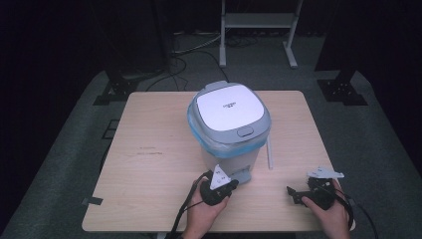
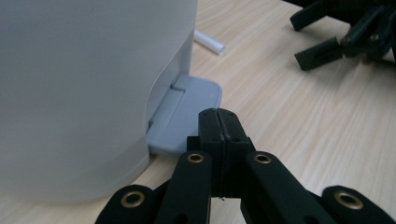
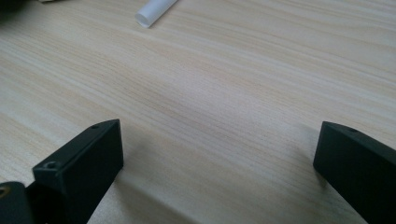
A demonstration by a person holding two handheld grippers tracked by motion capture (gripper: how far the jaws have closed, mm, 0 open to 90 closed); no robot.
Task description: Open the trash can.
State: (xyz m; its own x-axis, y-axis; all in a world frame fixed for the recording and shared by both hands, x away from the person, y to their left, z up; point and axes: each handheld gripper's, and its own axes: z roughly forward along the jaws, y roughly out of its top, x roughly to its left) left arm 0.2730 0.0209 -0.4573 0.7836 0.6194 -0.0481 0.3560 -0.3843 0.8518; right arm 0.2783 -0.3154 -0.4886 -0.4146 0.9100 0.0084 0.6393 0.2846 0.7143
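light wood surface with a white pedal bin standing near the middle – grey pedal at its foot – and a thin white tube lying just beside it on the right.

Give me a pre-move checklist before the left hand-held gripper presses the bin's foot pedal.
1. Left hand-held gripper shut, nothing between the jaws: ok.
2. Its tip lined up with the grey pedal: ok; contact cannot tell.
3. Lid of the bin closed, nothing on it: ok.
4. Blue liner seated around the rim: ok.
5. Right hand-held gripper open, away from the bin: ok.
6. White tube clear of the pedal: ok.
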